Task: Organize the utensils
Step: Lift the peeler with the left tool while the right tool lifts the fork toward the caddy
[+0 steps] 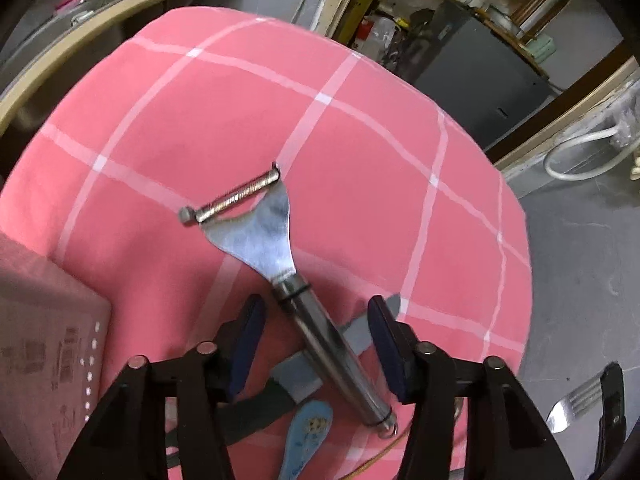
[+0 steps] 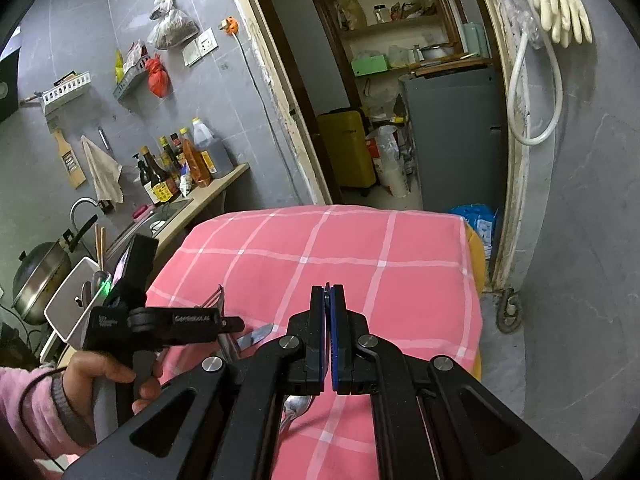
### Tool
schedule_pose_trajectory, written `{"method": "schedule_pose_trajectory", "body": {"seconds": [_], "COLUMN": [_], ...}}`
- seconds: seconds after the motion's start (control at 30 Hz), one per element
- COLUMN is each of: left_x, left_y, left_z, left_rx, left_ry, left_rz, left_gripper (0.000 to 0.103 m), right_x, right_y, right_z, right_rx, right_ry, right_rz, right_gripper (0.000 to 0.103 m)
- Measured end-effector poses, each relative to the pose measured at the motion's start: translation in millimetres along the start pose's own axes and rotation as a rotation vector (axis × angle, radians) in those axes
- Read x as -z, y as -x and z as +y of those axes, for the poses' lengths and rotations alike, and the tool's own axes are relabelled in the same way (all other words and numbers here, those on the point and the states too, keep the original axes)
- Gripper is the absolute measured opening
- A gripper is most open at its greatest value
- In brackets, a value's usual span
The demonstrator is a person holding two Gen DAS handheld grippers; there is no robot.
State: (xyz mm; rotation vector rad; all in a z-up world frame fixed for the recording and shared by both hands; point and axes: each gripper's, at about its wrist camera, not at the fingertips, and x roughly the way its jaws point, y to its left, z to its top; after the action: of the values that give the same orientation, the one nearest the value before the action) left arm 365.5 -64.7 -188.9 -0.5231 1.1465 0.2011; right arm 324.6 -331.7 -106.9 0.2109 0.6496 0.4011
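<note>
Two grippers over the pink checked cloth (image 1: 360,152), left gripper (image 1: 316,344) spread wide around the peeler (image 1: 280,264) lying on a knife (image 1: 360,330), right gripper (image 2: 328,340) pressed closed on a fork (image 2: 294,410).

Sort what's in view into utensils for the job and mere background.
For the job: peeler, knife, blue spoon, fork, metal spoon.

Just lying about: sauce bottles, wok, rubber gloves, yellow case.

Even indoor light (fisheye-warped edges)
</note>
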Motion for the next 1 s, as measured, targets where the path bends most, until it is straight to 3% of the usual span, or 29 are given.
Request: {"method": "schedule_pose_trajectory", "body": {"seconds": [0.07, 0.17, 0.3, 0.57, 0.77, 1.0], "left_x": [-3, -3, 3, 27, 34, 13], "left_y": [-3, -1, 9, 51, 125, 207], "left_z": [-7, -9, -10, -6, -7, 1], "left_rx": [-0.051, -0.046, 0.024, 0.157, 0.242, 0.314], "left_ry": [-0.017, -0.021, -0.041, -0.144, -0.226, -0.239], "left_rz": [0.005, 0.023, 0.013, -0.04, -0.2, -0.404], "left_gripper": [0.03, 0.025, 0.017, 0.017, 0.017, 0.017], "right_x": [-1, -2, -6, -9, -27, -63], "right_y": [-1, 2, 7, 28, 61, 99], "right_z": [1, 5, 14, 35, 60, 120], "right_rx": [-0.007, -0.016, -0.022, -0.007, 0.009, 0.023], "right_ry": [0.001, 0.006, 0.027, 0.055, 0.083, 0.171], "right_rz": [-0.001, -0.007, -0.014, -0.036, -0.123, -0.256], "right_gripper": [0.002, 0.002, 0.002, 0.002, 0.002, 0.002]}}
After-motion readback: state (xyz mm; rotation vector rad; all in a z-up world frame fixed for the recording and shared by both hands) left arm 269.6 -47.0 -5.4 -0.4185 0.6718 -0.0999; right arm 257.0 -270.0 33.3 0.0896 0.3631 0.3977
